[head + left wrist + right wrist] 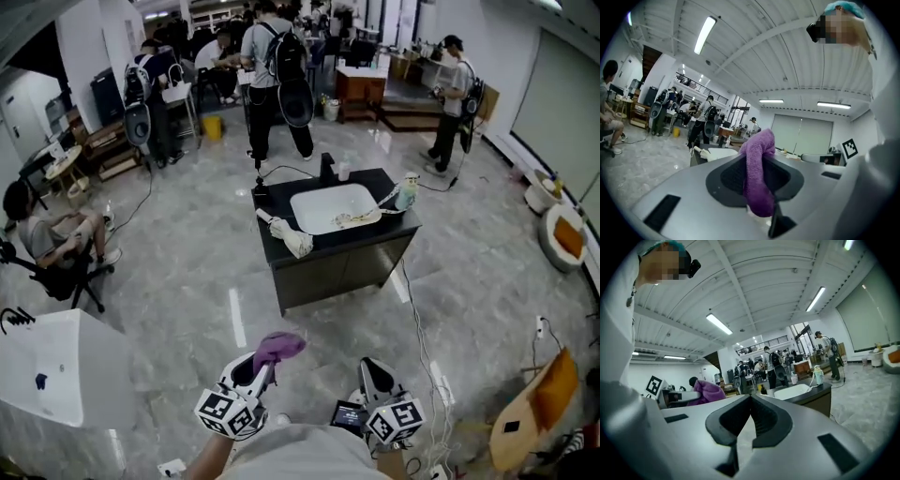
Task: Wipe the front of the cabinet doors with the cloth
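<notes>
Approach step: left gripper [260, 372] jaws grasp the cloth [279, 346]; right gripper [374, 370] jaws together, empty; cabinet [345, 269] well apart; next, step closer.

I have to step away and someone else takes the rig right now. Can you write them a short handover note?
Left hand-held gripper: shut on the purple cloth, which pokes out past the jaws.
Right hand-held gripper: jaws together, nothing between them.
The sink cabinet stands ahead across the floor, apart from both grippers, its doors facing you.
Done: the cloth is in hand.
Left: walk up to the cabinet and wipe the door fronts. The cloth is not yet on them.
</notes>
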Available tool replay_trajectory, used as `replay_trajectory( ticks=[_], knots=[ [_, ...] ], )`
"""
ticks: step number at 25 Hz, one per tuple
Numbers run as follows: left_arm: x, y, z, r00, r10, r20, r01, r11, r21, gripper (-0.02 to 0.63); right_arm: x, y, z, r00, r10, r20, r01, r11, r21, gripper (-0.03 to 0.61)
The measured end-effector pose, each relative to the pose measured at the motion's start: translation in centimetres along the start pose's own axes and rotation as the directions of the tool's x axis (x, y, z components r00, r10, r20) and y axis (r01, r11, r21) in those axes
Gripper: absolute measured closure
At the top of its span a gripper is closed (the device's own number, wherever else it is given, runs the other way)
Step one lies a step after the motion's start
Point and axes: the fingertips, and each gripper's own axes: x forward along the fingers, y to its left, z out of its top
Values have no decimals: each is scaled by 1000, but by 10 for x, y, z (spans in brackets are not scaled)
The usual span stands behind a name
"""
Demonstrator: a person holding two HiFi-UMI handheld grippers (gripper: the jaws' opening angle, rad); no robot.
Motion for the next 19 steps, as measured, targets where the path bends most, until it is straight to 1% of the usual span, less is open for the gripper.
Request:
replay_trajectory(
  ticks=[2, 4, 7, 10, 12, 15, 19],
  knots=[
    [-21, 10, -14, 999, -5, -43, 4, 1000, -26, 525, -5, 32, -6, 1000, -3, -17, 3, 1000, -9, 552],
    [-35, 9, -20, 998, -24, -54, 22, 999, -44, 525, -14, 55, -3, 999, -18, -31, 16, 999, -43, 552],
    [-34, -4, -13, 998, -55, -2, 55, 997, -54, 525, -26, 58, 2, 998, -45, -53, 41, 997, -67, 552],
    [-30, -18, -3, 997, -51, 57, 57, 994, -90, 525, -42, 55, 8, 998, -37, -55, 33, 997, -69, 552],
    [-37, -26, -1, 995, -44, 86, 53, 992, -113, 525, -58, 58, 9, 997, -54, -56, 49, 994, -98, 552],
    [-52, -38, -7, 994, -48, 103, 60, 991, -116, 525, -87, 65, 10, 994, -96, -47, 89, 987, -133, 552],
    [-71, -61, -16, 991, -67, 119, 80, 991, -105, 525, -121, 70, 1, 994, -99, -33, 93, 983, -158, 552]
  ],
)
